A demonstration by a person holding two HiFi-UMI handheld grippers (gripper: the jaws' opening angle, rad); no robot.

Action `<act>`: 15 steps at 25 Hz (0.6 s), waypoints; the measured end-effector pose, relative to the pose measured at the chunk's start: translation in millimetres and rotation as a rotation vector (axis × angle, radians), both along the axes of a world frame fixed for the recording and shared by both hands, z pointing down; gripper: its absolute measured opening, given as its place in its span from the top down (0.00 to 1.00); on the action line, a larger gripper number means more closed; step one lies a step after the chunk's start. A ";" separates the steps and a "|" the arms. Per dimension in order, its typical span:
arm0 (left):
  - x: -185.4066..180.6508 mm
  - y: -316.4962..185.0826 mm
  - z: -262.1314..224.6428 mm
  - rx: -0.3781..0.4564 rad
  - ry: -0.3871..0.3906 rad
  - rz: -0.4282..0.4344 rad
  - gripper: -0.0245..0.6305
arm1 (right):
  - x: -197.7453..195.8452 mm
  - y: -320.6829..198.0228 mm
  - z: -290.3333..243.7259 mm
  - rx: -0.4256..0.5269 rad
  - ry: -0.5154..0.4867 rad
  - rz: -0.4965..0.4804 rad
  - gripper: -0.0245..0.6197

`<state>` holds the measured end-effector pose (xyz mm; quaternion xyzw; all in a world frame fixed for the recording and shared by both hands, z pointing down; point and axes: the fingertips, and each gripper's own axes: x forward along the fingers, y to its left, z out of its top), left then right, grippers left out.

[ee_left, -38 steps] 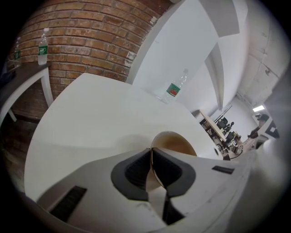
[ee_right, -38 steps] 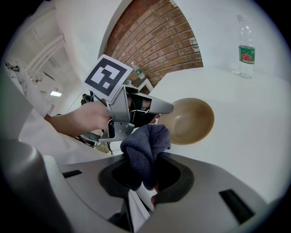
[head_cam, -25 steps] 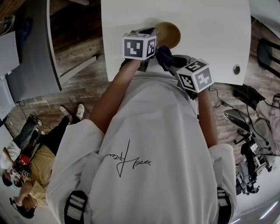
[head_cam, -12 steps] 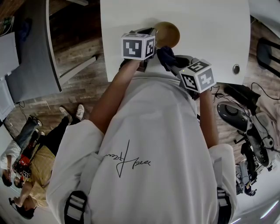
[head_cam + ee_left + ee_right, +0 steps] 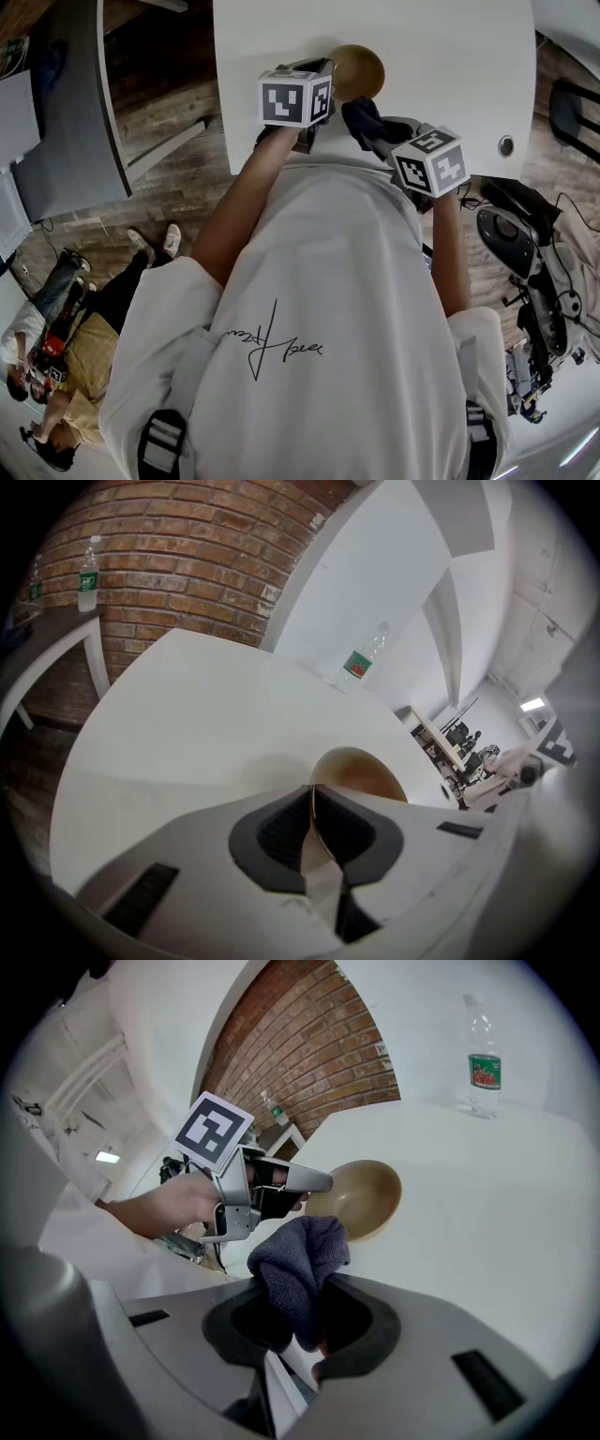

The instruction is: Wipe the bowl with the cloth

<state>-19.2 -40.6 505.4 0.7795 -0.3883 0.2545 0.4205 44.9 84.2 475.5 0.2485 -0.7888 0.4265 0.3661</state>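
Observation:
A tan wooden bowl (image 5: pixel 358 72) sits tilted near the front edge of the white table (image 5: pixel 441 56). My left gripper (image 5: pixel 323 89) is shut on the bowl's near rim; in the left gripper view the rim (image 5: pixel 313 808) runs between the jaws and the bowl (image 5: pixel 361 771) opens beyond them. My right gripper (image 5: pixel 375 131) is shut on a dark blue-grey cloth (image 5: pixel 361 120), which bunches up out of the jaws (image 5: pixel 300 1269). The cloth hangs just short of the bowl (image 5: pixel 361 1199), apart from it.
A plastic water bottle (image 5: pixel 361 663) stands further back on the table, also seen as the bottle (image 5: pixel 483 1058). A second bottle (image 5: pixel 88 574) rests on a side table by the brick wall. A grommet hole (image 5: pixel 507 146) marks the table's right edge. People sit on the floor at lower left.
My right gripper with the cloth has shifted a little to the right and back from the bowl. The left gripper and bowl have held still.

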 end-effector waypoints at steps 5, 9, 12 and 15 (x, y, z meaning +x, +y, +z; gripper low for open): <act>-1.0 0.5 1.1 0.001 0.000 0.003 0.95 | 4.9 -0.2 1.3 -0.002 0.008 0.001 0.84; -1.9 0.3 0.7 0.002 0.000 0.003 0.95 | 8.4 -1.6 1.0 0.000 0.015 0.002 0.84; -2.1 0.1 -0.1 0.004 -0.002 0.000 0.95 | 10.7 -3.0 -0.3 0.000 0.020 0.001 0.84; -3.5 0.1 -0.7 0.004 -0.002 0.001 0.95 | 12.1 -4.7 -1.1 0.002 0.022 -0.001 0.83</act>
